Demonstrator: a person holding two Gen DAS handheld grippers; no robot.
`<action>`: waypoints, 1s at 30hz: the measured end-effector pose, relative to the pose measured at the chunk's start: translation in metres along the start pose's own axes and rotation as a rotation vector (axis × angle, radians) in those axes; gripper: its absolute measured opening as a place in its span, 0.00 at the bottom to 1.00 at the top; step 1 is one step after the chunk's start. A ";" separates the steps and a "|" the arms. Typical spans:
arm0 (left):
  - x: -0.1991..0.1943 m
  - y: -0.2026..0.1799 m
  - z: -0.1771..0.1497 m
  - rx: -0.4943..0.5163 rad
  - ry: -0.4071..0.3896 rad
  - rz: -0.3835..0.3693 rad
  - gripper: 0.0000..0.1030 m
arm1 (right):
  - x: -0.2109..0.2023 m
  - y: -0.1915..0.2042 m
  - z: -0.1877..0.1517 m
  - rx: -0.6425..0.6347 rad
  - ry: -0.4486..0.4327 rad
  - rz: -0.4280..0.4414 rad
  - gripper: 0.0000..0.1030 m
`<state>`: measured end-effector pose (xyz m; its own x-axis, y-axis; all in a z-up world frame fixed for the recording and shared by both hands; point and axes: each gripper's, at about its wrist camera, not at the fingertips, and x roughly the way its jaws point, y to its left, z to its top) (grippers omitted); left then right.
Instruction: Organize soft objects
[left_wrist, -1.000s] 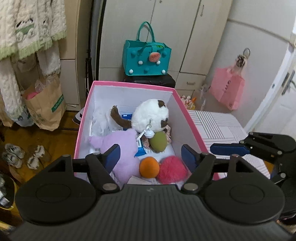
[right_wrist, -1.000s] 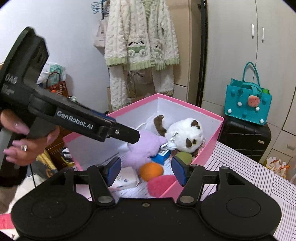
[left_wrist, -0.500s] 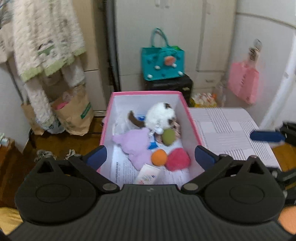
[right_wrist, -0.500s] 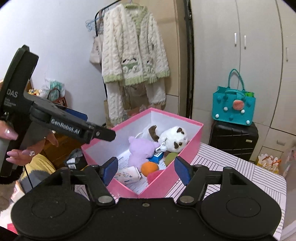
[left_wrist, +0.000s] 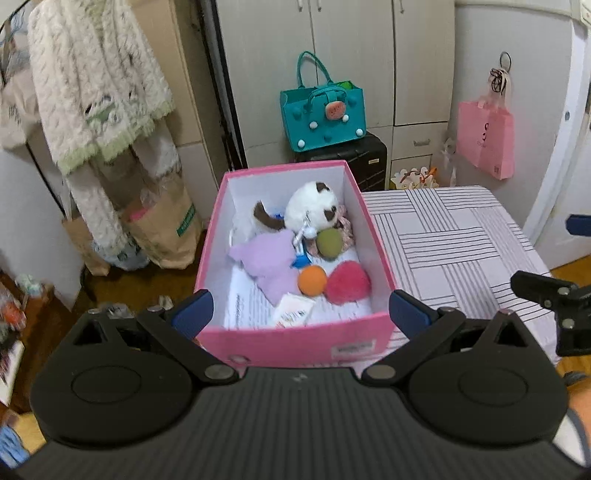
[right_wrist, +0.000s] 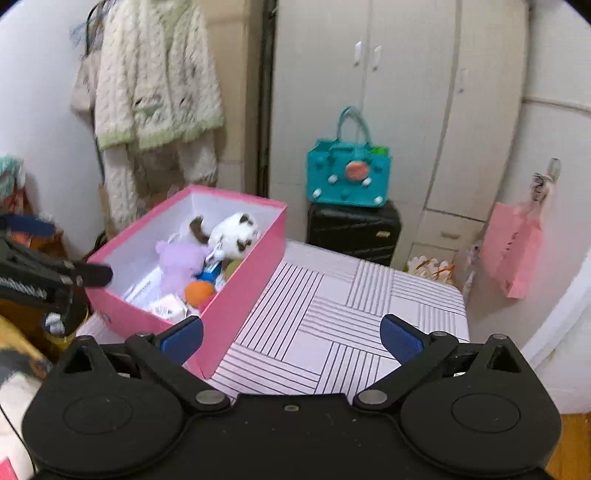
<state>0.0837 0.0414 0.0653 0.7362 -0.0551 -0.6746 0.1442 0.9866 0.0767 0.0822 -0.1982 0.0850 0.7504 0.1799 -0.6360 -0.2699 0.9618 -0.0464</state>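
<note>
A pink box stands at the left end of the striped table. Inside lie a white-and-brown plush, a purple plush, a green ball, an orange ball, a pink pompom and a small white packet. My left gripper hangs before the box's near wall, open and empty. My right gripper is over the striped cloth to the right of the box; its jaws are opening with nothing between them. One of the left gripper's fingers shows at the left edge of the right wrist view.
A teal handbag sits on a black suitcase behind the table, against the wardrobe. A pink bag hangs on the right wall. A knit cardigan hangs at the left above a paper bag on the floor.
Both grippers have drawn back and up from the box, so it looks smaller and its near wall shows. Both pairs of jaws have spread wider. The toys stay in the box.
</note>
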 end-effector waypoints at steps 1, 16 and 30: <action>-0.001 0.001 -0.003 -0.017 0.004 -0.004 1.00 | -0.006 0.001 -0.005 0.010 -0.022 -0.016 1.00; -0.027 -0.016 -0.046 -0.030 -0.041 0.001 1.00 | -0.053 0.014 -0.035 0.068 -0.115 -0.032 1.00; -0.019 -0.018 -0.033 -0.005 -0.045 0.024 1.00 | -0.050 0.005 -0.034 0.110 -0.079 -0.101 1.00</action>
<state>0.0458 0.0297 0.0526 0.7681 -0.0381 -0.6392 0.1229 0.9884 0.0888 0.0228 -0.2090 0.0902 0.8166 0.0923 -0.5698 -0.1259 0.9919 -0.0197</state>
